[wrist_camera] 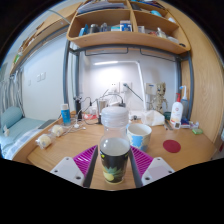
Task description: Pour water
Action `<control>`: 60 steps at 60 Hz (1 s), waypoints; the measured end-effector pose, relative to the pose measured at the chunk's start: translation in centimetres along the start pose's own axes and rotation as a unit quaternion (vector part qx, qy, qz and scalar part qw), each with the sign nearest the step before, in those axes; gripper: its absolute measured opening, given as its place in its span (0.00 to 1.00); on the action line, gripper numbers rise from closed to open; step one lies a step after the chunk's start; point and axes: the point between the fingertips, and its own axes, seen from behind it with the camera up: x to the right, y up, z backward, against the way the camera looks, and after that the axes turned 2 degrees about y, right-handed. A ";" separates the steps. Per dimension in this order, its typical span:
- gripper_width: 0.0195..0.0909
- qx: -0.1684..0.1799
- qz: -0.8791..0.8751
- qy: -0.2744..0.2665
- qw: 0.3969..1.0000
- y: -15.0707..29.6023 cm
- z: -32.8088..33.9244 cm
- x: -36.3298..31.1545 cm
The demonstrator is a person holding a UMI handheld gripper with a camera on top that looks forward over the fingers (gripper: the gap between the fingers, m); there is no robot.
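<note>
Low in the middle of the frame, the gripper [113,160] clamps both pads on a clear bottle [114,145], kept upright near the cup [139,134], presumably ready for pouring.

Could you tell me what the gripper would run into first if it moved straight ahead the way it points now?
Holding the glass jar, the gripper would probably carry it into the white mug just beyond, slightly to one side; depth is unclear.
</note>
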 end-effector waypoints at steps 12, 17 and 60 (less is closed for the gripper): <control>0.26 0.019 0.007 -0.006 1.000 0.1 -0.7 -0.1; 0.17 0.024 0.005 -0.025 0.999 0.1 -0.8 0.4; 0.11 -0.035 -0.513 0.070 0.855 8.2 -8.0 -5.2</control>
